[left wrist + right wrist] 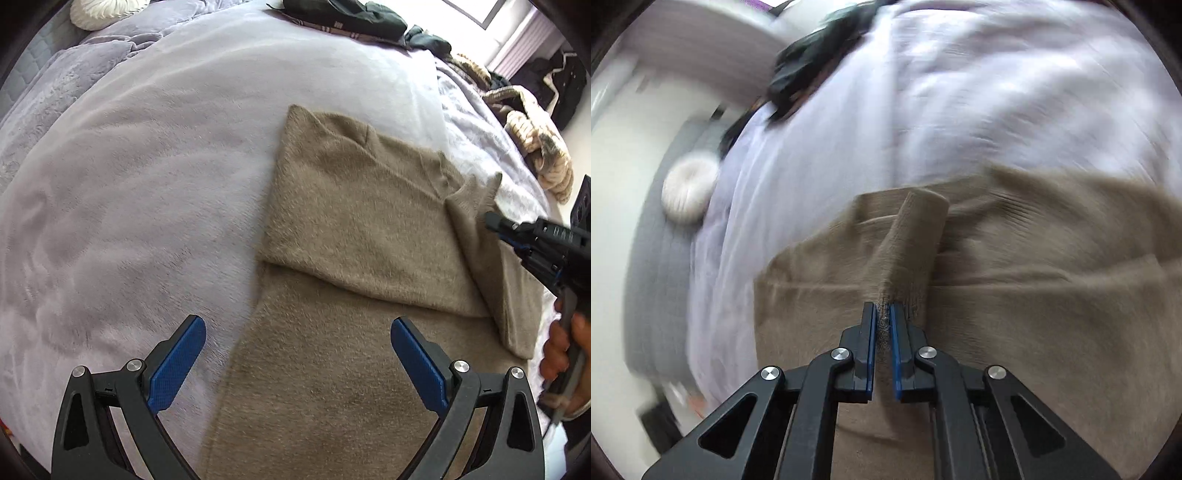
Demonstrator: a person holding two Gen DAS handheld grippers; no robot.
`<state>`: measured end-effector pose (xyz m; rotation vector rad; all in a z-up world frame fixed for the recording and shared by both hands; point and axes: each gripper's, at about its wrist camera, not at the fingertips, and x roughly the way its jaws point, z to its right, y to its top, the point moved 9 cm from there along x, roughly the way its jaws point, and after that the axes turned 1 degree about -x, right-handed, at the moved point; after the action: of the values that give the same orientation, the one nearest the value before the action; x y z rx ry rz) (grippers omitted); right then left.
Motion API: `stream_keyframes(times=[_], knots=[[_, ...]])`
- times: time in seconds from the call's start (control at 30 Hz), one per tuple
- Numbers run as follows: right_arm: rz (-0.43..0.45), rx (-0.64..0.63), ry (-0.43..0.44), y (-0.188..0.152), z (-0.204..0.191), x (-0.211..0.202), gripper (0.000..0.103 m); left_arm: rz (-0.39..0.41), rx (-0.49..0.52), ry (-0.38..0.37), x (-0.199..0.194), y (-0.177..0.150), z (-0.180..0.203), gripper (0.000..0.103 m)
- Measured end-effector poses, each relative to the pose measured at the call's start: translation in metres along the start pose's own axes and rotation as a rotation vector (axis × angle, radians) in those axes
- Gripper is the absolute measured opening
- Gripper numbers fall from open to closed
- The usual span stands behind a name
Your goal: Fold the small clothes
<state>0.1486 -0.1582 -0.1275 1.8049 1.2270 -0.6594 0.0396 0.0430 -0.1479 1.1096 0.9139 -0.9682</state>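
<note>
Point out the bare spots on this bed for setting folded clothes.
Free: the lilac blanket left of the tan sweater, up to the white cushion. Crowded: dark clothes at the far edge, fur garments at right.

A bed under a pale lilac plush blanket [147,184]; bright window [476,11] at one o'clock, round white ruched cushion [103,9] at eleven.

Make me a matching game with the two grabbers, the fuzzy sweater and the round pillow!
Things:
1. left gripper
2. right gripper
3. brown sweater
4. round pillow

States:
A. white
B. jaws wide open, holding nothing
C. partly folded on the bed
D. shut on a sweater sleeve

Pairs: 1-B, 2-D, 3-C, 4-A
</note>
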Motion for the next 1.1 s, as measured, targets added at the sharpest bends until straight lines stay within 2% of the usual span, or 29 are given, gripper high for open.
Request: stream_keyframes(times=[0.07, 0.17, 0.27, 0.37, 0.4, 0.43, 0.57, 0.63, 0.77, 0.8, 0.83, 0.87, 0.9, 0.93, 0.97, 1.0, 1.1], knots=[[-0.050, -0.157, -0.026, -0.021, -0.028, 0.008, 0.008, 0.006, -0.009, -0.009, -0.002, 0.005, -0.007, 0.101], [-0.173, -0.344, -0.072, -0.059, -0.060, 0.035, 0.012, 0.001, -0.040, -0.017, -0.001, 0.009, -0.016, 0.101], [-0.249, -0.404, -0.125, -0.090, -0.064, 0.043, 0.018, -0.005, -0.047, -0.046, 0.001, 0.014, -0.013, 0.101], [-0.220, -0.277, -0.074, -0.098, -0.056, 0.026, 0.039, -0.015, -0.029, -0.082, 0.008, 0.018, 0.002, 0.101], [-0.207, -0.206, -0.057, -0.100, -0.049, 0.018, 0.055, -0.018, -0.016, -0.100, 0.010, 0.022, 0.011, 0.101], [-0.188, -0.135, -0.039, -0.108, -0.038, 0.006, 0.061, -0.017, -0.008, -0.111, 0.012, 0.025, 0.016, 0.101], [-0.122, 0.168, 0.029, -0.128, 0.013, -0.031, 0.061, -0.023, 0.057, -0.203, 0.025, 0.049, 0.060, 0.101], [-0.094, 0.270, 0.051, -0.136, 0.032, -0.042, 0.061, -0.040, 0.094, -0.226, 0.040, 0.062, 0.078, 0.101], [-0.015, 0.488, 0.100, -0.155, 0.079, -0.069, 0.061, -0.180, 0.126, -0.241, 0.084, 0.068, 0.097, 0.101], [0.002, 0.534, 0.110, -0.159, 0.089, -0.075, 0.061, -0.191, 0.129, -0.231, 0.088, 0.067, 0.097, 0.101], [0.014, 0.563, 0.117, -0.162, 0.095, -0.085, 0.061, -0.192, 0.138, -0.229, 0.090, 0.066, 0.098, 0.097], [0.040, 0.617, 0.132, -0.167, 0.103, -0.088, 0.061, -0.184, 0.155, -0.230, 0.088, 0.067, 0.102, 0.079], [0.061, 0.656, 0.147, -0.167, 0.109, -0.090, 0.061, -0.185, 0.166, -0.237, 0.086, 0.066, 0.105, 0.066], [0.080, 0.683, 0.157, -0.169, 0.113, -0.093, 0.061, -0.191, 0.175, -0.235, 0.085, 0.064, 0.106, 0.045], [0.116, 0.730, 0.171, -0.169, 0.119, -0.095, 0.061, -0.195, 0.184, -0.239, 0.083, 0.063, 0.106, 0.015], [0.144, 0.762, 0.176, -0.169, 0.125, -0.098, 0.061, -0.210, 0.181, -0.276, 0.081, 0.062, 0.107, 0.004], [0.220, 0.850, 0.169, -0.162, 0.136, -0.095, 0.061, -0.171, 0.132, -0.339, 0.064, 0.067, 0.101, 0.005]])
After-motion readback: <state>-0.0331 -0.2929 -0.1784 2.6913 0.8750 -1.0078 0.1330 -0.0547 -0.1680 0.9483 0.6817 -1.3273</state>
